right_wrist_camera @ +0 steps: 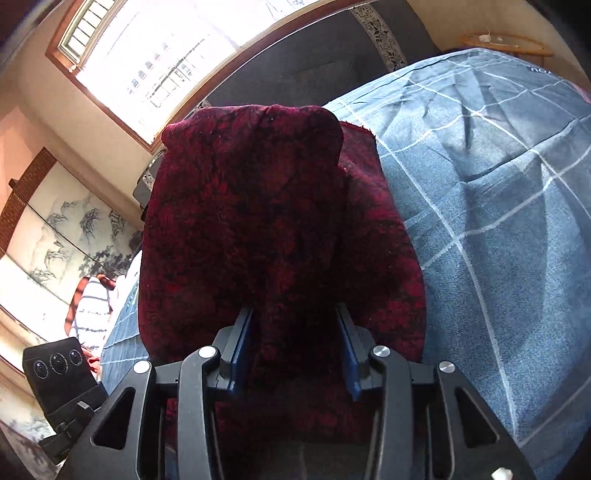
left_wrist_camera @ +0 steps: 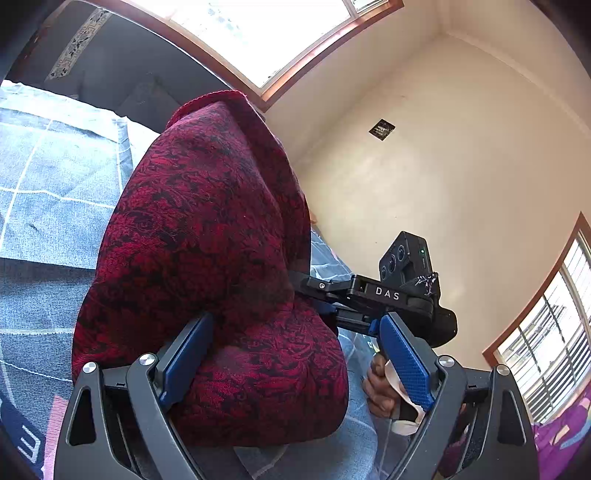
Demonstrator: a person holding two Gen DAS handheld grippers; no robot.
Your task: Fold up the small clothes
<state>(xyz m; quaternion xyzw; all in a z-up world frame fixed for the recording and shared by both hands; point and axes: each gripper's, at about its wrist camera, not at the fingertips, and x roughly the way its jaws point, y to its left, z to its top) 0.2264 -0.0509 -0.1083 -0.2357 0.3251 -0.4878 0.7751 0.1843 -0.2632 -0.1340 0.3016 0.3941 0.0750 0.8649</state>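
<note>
A dark red knitted garment with a black pattern (left_wrist_camera: 207,240) is bunched up on the blue checked bed cover (left_wrist_camera: 55,177). My left gripper (left_wrist_camera: 297,321) stands wide open around its near end; the left pad (left_wrist_camera: 184,354) is against the cloth and the right pad (left_wrist_camera: 406,362) is bare. In the right wrist view the same garment (right_wrist_camera: 258,206) rises as a folded hump in front of my right gripper (right_wrist_camera: 293,314). Its jaws are partly apart with a fold of the cloth loose between them. The right gripper's body (left_wrist_camera: 384,295) shows beyond the garment, its fingertips hidden by the cloth.
The bed cover (right_wrist_camera: 498,221) spreads to the right. A person's hand (left_wrist_camera: 380,387) grips a handle behind my left gripper's right finger. Windows (left_wrist_camera: 258,33), a cream wall (left_wrist_camera: 443,166), a painted screen (right_wrist_camera: 62,229) and a small round table (right_wrist_camera: 506,42) surround the bed.
</note>
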